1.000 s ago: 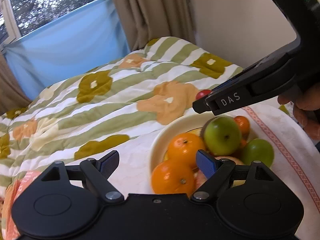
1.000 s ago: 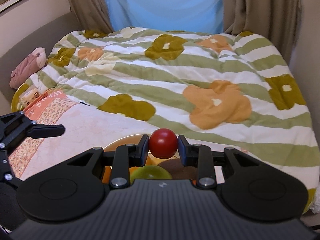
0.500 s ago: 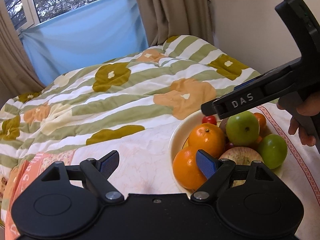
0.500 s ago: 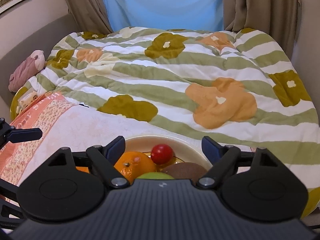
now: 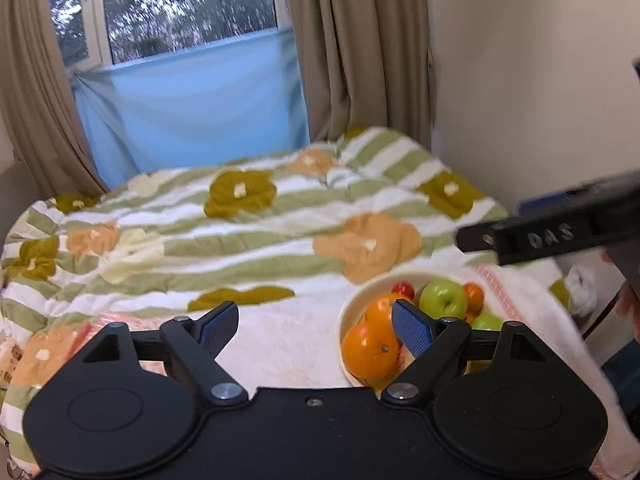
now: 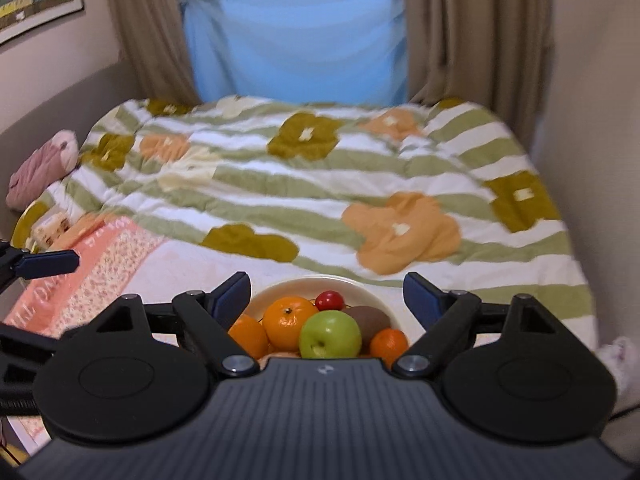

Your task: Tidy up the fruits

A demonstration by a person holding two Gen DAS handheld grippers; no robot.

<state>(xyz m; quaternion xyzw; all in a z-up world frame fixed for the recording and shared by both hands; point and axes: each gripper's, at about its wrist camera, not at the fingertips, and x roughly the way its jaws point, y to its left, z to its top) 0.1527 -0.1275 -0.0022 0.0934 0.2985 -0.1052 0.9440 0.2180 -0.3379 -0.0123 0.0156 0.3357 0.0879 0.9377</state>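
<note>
Fruit all in bowl, task looks about done.
Small red fruit (image 6: 329, 300) lies in the cream bowl (image 6: 276, 290) among oranges and apples; right gripper (image 6: 326, 292) and left gripper (image 5: 314, 325) both gape empty; no loose fruit visible.

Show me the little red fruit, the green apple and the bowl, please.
Red fruit (image 6: 329, 300), right wrist view, its rounded top.
Green apple (image 6: 330, 334), right wrist view, its front face.
Bowl (image 6: 320, 281), right wrist view, its far rim.

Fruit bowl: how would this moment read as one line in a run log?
right gripper: open, empty | left gripper: open, empty | small red fruit: in bowl | loose fruit: none seen
</note>
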